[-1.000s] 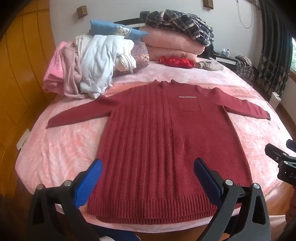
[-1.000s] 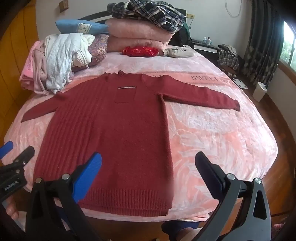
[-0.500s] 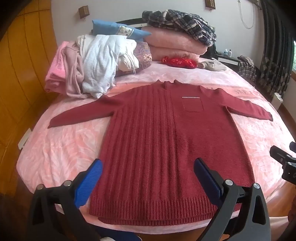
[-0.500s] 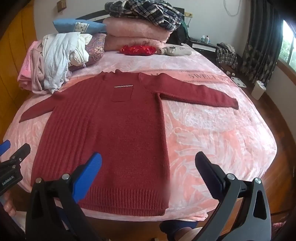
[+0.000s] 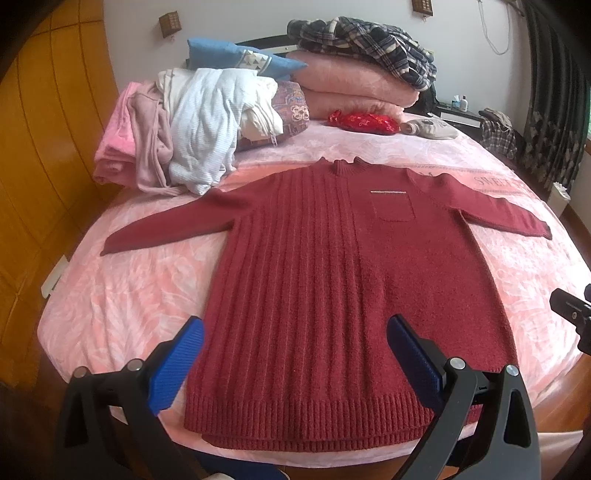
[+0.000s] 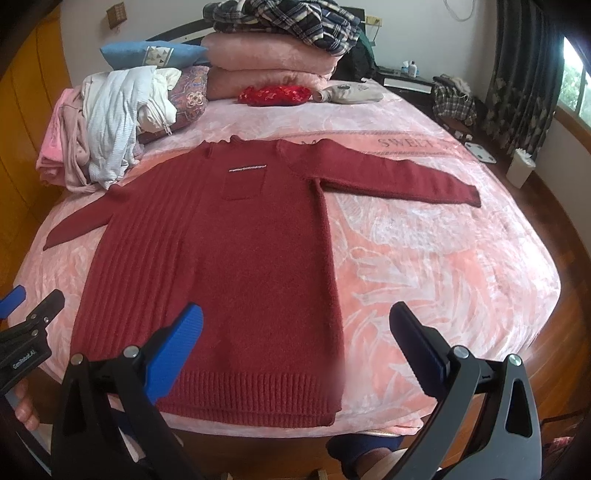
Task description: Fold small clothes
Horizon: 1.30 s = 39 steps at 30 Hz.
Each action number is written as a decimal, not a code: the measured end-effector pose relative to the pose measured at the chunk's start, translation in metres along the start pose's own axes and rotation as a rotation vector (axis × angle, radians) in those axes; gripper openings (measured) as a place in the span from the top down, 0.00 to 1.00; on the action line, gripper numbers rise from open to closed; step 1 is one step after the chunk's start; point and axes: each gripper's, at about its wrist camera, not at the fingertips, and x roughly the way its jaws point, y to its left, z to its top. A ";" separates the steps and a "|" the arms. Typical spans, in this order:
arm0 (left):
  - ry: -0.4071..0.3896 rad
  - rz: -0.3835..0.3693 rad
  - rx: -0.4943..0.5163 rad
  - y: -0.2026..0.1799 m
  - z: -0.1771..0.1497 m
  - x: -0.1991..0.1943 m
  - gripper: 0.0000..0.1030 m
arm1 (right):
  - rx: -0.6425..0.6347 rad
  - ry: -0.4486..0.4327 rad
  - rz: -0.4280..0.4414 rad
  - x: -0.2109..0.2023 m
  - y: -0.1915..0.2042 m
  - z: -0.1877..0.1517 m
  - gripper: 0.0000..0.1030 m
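Note:
A dark red knit sweater (image 5: 332,280) (image 6: 229,266) lies flat and face up on the pink bed (image 5: 110,295) (image 6: 443,266), both sleeves spread out sideways and its hem at the near edge. My left gripper (image 5: 295,350) hovers open above the hem, blue pads wide apart, nothing between them. My right gripper (image 6: 295,339) is open too, over the sweater's lower right corner. Each gripper shows at the edge of the other's view: the right gripper (image 5: 572,317) and the left gripper (image 6: 26,332).
A heap of white and pink clothes (image 5: 192,125) (image 6: 107,125) sits at the bed's far left. Folded pink blankets (image 5: 351,85) with a plaid garment (image 6: 288,14), a blue pillow (image 5: 236,55) and a red item (image 6: 273,94) lie at the head. Wooden wall at left, curtains at right.
Both grippers have drifted slightly forward and lower toward the bed, so the sweater looks a little closer. Both stay open and the sweater has not moved.

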 end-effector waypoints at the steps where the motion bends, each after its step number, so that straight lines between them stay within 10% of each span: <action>1: 0.001 0.000 0.000 0.001 0.000 0.001 0.04 | 0.001 0.002 0.001 0.001 0.000 -0.001 0.03; 39: -0.013 0.010 0.002 0.000 -0.004 0.000 0.04 | 0.047 -0.014 0.024 0.004 -0.009 -0.005 0.03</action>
